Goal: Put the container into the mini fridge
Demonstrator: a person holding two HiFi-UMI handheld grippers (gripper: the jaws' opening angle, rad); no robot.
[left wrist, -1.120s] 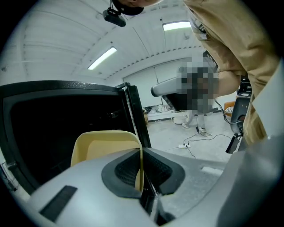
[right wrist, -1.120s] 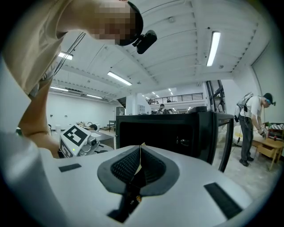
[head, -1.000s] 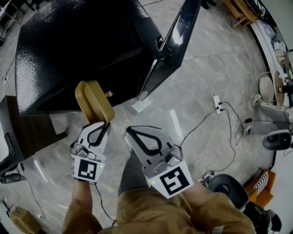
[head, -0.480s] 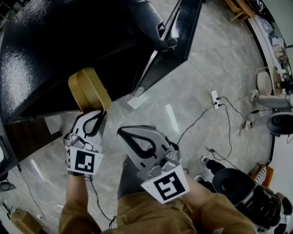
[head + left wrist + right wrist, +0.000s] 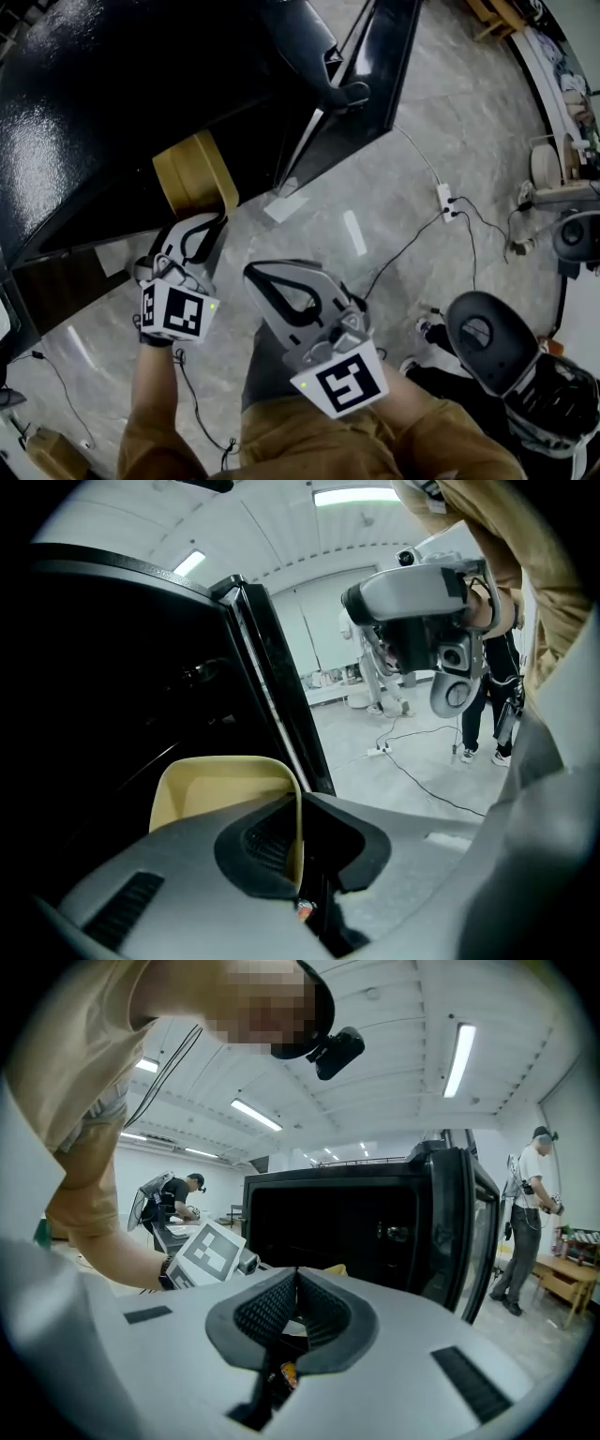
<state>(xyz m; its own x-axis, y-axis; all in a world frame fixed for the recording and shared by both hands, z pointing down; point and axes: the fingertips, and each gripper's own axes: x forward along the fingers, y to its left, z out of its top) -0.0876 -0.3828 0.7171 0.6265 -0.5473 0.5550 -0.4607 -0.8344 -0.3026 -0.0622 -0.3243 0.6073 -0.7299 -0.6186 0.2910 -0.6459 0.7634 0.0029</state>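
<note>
A tan, shallow container (image 5: 195,173) stands on edge at the open front of the black mini fridge (image 5: 112,103), just under the fridge's top edge. My left gripper (image 5: 201,218) is shut on the container's near rim. In the left gripper view the container (image 5: 220,794) points toward the dark fridge interior, its wall clamped between the jaws of the left gripper (image 5: 299,850). The fridge door (image 5: 375,66) is swung open to the right. My right gripper (image 5: 255,274) hangs lower right of the left one, shut and empty. In its own view the right gripper (image 5: 297,1283) faces the fridge (image 5: 347,1232).
A white power strip (image 5: 448,202) with cables lies on the grey floor to the right. A white sheet (image 5: 284,206) lies below the door. A dark round object (image 5: 489,339) sits at lower right. Brown furniture (image 5: 47,272) stands left of the fridge. A person (image 5: 530,1222) stands beyond the door.
My left gripper has carried the container forward and slightly right, up to the fridge opening. The right gripper has barely moved.
</note>
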